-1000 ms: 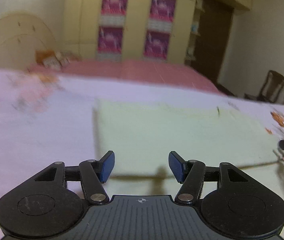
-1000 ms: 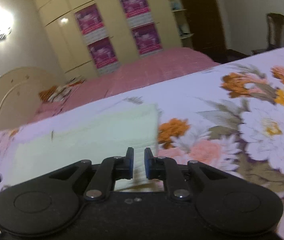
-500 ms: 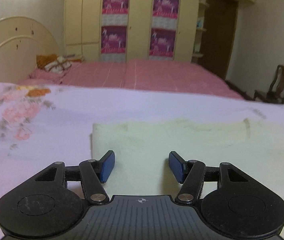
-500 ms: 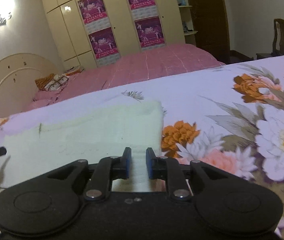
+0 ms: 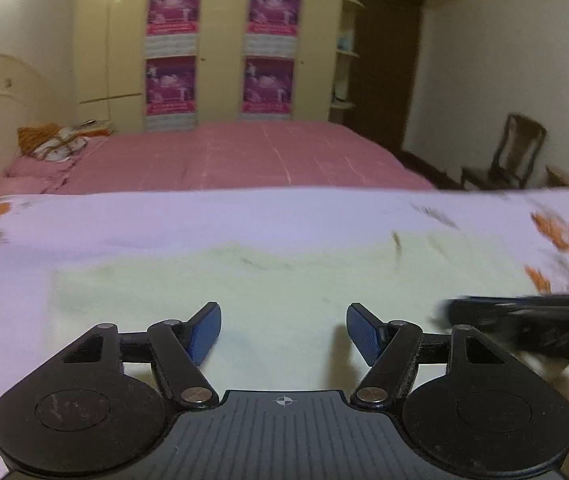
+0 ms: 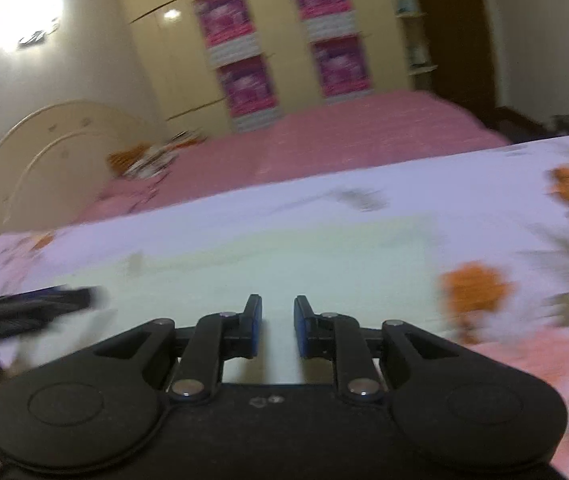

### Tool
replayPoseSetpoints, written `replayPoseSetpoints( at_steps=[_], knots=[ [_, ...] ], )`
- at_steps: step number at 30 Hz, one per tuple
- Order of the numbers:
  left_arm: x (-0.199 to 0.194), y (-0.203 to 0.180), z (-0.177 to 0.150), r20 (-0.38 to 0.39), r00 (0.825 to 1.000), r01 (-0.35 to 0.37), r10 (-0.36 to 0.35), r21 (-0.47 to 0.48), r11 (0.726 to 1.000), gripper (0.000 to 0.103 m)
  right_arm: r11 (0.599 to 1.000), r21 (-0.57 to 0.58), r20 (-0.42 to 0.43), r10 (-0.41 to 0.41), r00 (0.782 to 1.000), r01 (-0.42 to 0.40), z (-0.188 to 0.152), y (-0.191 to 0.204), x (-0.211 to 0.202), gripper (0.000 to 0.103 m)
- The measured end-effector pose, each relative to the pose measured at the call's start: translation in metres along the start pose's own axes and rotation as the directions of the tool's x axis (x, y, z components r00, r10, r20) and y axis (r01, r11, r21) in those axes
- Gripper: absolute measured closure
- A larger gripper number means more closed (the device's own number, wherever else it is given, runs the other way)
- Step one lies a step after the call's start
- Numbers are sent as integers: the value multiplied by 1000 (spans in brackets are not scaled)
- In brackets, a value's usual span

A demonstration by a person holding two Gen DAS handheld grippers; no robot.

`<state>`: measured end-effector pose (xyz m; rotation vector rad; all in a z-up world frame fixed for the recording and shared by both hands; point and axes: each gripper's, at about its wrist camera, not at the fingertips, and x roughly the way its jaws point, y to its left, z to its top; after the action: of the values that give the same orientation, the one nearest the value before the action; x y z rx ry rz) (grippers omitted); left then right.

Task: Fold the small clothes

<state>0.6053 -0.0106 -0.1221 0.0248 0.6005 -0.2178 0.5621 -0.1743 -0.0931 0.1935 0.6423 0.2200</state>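
A pale green cloth is spread on the floral bedsheet. The left hand-held gripper is held wide open, the right hand-held gripper narrowly parted; nothing is gripped.

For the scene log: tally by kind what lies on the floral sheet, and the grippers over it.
Pale green folded cloth: 1
Grippers: 2, the left gripper with its jaws wide apart and the right gripper with a narrow gap, neither gripping anything
Floral sheet underneath: 1
Total: 4
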Motion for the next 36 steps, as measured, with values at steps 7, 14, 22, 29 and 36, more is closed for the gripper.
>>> replayPoseSetpoints(
  at_steps=[7, 14, 22, 29, 36],
  knots=[
    [-29, 48, -22, 3, 992, -126, 126, 20, 992, 23, 994, -48, -5, -94, 996, 94, -8, -22, -9, 87],
    [-51, 74, -22, 26, 983, -180, 183, -92, 979, 21, 987, 45, 30, -153, 988, 152, -12, -64, -39, 87],
    [-48, -26, -39, -2, 998, -60, 60, 65, 996, 21, 994, -101, 8, -35, 999, 35, -39, 6, -41, 81],
    [-55, -24, -45, -30, 995, -93, 95, 61, 994, 21, 991, -32, 8, -129, 992, 129, -44, -34, -56, 83],
    [-49, -24, -44, -34, 992, -115, 117, 69, 991, 21, 993, -37, -2, -108, 994, 108, -47, -46, -62, 84]
  ],
)
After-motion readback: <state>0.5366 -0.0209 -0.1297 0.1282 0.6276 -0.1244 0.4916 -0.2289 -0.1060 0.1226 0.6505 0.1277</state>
